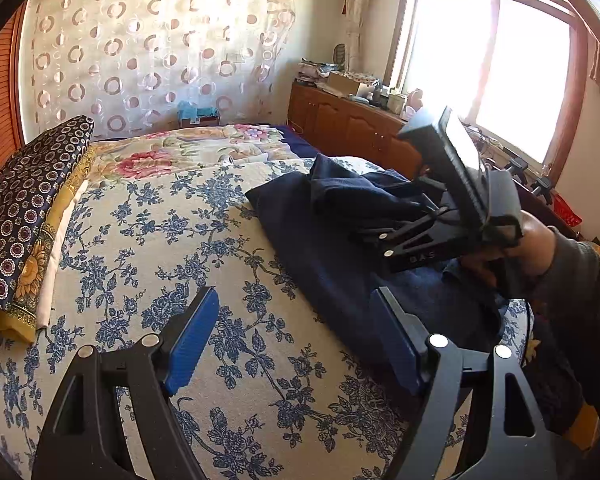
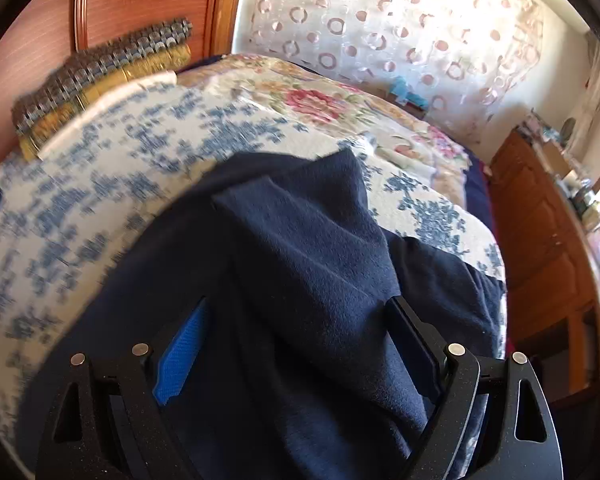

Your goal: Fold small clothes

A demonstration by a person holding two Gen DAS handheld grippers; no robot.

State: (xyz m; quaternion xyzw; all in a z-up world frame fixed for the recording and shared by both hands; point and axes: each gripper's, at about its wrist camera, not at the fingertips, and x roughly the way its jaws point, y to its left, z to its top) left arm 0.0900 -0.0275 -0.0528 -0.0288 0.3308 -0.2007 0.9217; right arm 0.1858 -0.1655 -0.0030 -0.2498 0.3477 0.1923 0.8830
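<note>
A dark navy garment (image 1: 300, 220) lies crumpled on the blue-flowered bedspread (image 1: 160, 240) at the right side of the bed. My left gripper (image 1: 296, 296) hovers open over the bedspread, its right finger above the garment's near edge, with nothing held. A hand holds my right gripper (image 1: 364, 236) low over the middle of the garment. In the right wrist view, the right gripper (image 2: 300, 304) stands wide open, and a raised fold of the garment (image 2: 320, 240) runs between its fingers. The blue pad (image 2: 180, 352) shows no press on the cloth.
A dark patterned pillow (image 1: 32, 208) with a gold edge lies at the head, against a wooden headboard (image 2: 140, 4). A pink-flowered quilt (image 1: 188, 152) covers the far bed. A cluttered wooden cabinet (image 1: 352, 120) runs under the bright window (image 1: 488, 68).
</note>
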